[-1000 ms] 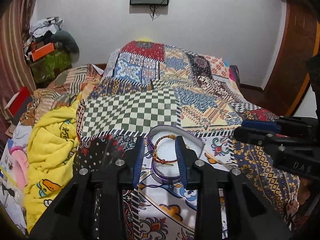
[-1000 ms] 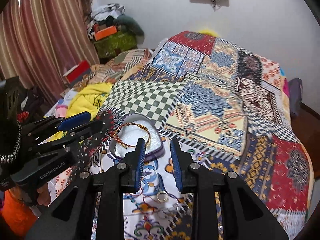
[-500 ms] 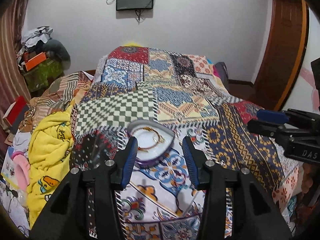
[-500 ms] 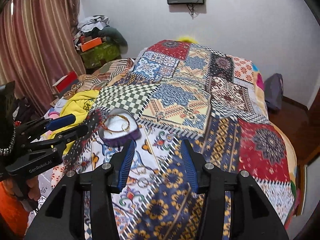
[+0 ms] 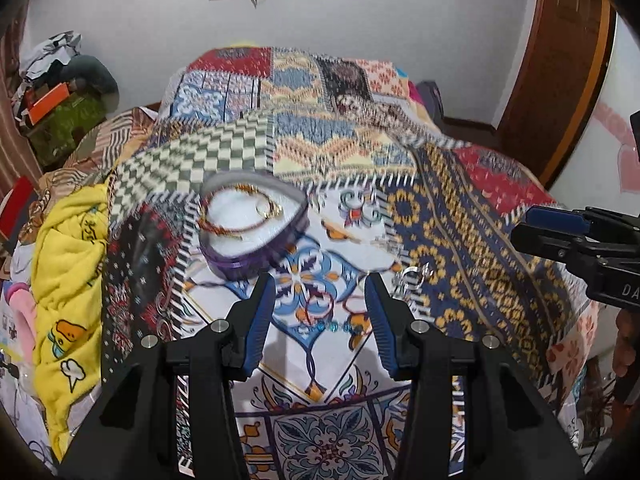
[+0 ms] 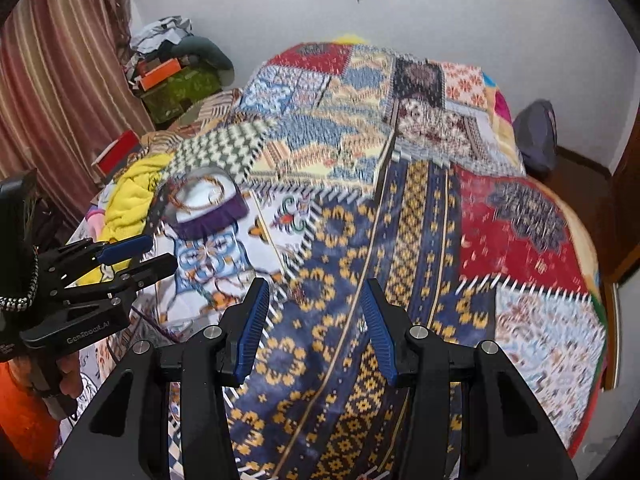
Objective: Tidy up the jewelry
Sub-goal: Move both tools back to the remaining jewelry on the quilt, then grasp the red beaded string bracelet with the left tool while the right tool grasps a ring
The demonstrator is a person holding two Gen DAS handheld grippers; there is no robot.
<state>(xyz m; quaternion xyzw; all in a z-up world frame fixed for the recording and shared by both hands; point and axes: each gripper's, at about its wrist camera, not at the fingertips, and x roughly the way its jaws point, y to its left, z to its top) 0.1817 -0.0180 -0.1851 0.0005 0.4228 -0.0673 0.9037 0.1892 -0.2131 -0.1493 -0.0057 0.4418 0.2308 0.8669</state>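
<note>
**Both grippers open over the quilt, jewelry still loose**

Leftmost, a yellow blanket [image 5: 66,264] lies bunched at the bed's edge. Just right of it a purple box [image 5: 240,266] sits on the patchwork quilt [image 5: 460,216], holding a red-and-gold bracelet [image 5: 236,229] on its white lining. The left gripper [image 5: 320,320] hovers nearer the camera than the box, its jaws having just been opening and now moderately apart, gripping nothing; between the fingertips on the quilt lie a red ring-shaped piece [image 5: 320,307] and a string of blue beads [image 5: 334,326]. A silver piece [image 5: 410,276] lies just right of the right finger. Further right, the right gripper [image 6: 314,324] hangs over the navy-and-gold patch, jaws also just opened, empty.
</note>
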